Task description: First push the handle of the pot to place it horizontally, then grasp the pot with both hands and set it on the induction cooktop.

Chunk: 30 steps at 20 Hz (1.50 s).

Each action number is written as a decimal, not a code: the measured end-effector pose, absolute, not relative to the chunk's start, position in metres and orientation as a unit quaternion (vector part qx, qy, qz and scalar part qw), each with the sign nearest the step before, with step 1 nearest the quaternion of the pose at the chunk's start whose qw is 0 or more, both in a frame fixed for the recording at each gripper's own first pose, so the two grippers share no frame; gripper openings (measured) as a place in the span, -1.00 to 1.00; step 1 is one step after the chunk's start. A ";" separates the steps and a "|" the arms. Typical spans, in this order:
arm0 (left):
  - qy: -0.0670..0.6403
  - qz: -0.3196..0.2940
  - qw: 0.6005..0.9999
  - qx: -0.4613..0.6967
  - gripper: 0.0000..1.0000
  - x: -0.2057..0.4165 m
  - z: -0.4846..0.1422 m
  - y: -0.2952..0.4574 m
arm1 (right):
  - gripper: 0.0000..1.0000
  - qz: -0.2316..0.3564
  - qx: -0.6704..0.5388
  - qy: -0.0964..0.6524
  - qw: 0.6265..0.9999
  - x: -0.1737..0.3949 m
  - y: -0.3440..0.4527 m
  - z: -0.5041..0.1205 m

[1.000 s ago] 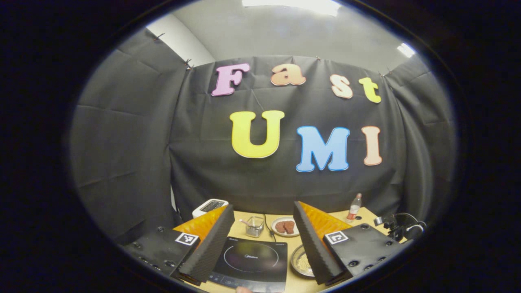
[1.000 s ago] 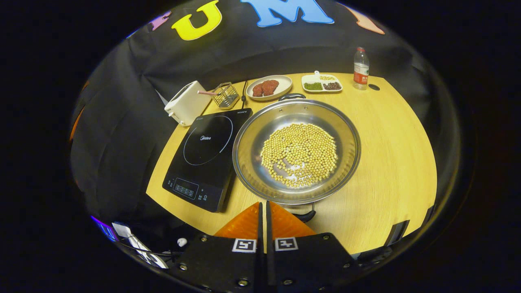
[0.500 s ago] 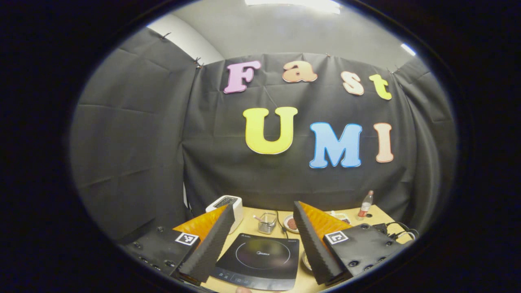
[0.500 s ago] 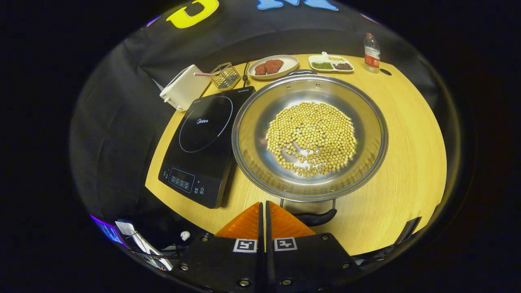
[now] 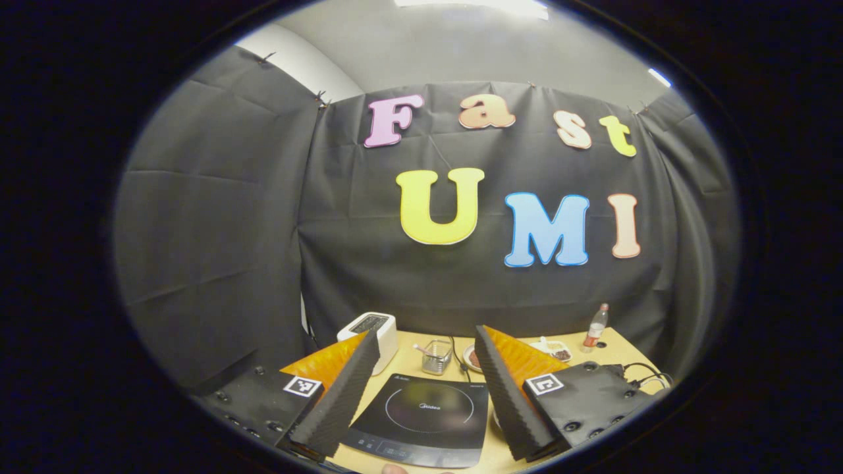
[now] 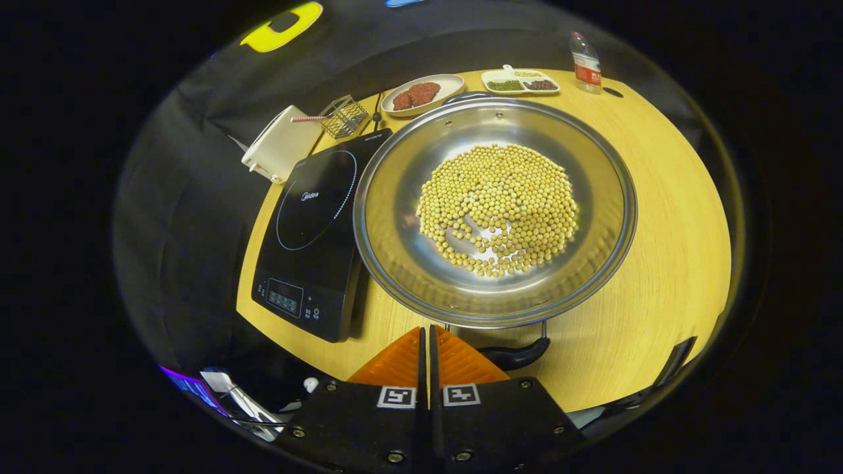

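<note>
The right claw (image 6: 425, 342), its fingers pressed together on nothing, hangs over the desk's (image 6: 658, 217) near edge; the steel pot (image 6: 395, 263) of soybeans (image 6: 498, 207) sits just ahead, its black handle (image 6: 520, 357) beside the fingertips. The left claw (image 5: 427, 352) is spread wide, the induction cooktop (image 5: 425, 421) framed between its fingers

The left gripper (image 5: 427, 342) is held level, its two fingers spread wide apart. The right gripper (image 6: 426, 339) tilts downward, its orange fingers pressed together, gripping nothing.
</note>
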<state>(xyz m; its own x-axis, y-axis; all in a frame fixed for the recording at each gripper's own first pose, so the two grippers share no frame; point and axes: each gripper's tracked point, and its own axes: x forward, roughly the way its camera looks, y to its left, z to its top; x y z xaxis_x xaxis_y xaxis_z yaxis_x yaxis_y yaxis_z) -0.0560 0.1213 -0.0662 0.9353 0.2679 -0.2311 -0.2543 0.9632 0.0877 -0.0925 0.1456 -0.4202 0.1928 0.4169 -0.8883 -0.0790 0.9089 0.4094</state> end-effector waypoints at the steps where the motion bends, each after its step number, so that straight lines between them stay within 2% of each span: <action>1: 0.121 0.131 0.984 0.028 0.92 -0.055 -0.067 0.120 | -0.98 0.161 0.150 0.615 0.758 -0.092 0.146 -0.420; 9: 0.122 0.111 0.986 0.036 0.90 -0.047 -0.065 0.105 | -0.99 0.156 0.184 0.619 0.748 -0.091 0.146 -0.426; 13: 0.124 0.107 0.986 0.032 0.97 -0.044 -0.065 0.102 | -0.99 0.154 0.192 0.620 0.745 -0.089 0.141 -0.426; 30: 0.133 0.074 0.988 0.033 0.90 -0.019 -0.075 0.066 | -1.00 0.123 0.205 0.619 0.748 -0.085 0.099 -0.429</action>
<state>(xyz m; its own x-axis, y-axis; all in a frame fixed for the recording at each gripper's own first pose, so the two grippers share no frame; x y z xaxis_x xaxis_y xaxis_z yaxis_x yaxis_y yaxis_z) -0.0189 0.0657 -0.0752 0.9540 0.1545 -0.2571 -0.1372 0.9870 0.0843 -0.0847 0.0993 -0.4288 0.2022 0.4383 -0.8758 0.0699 0.8855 0.4593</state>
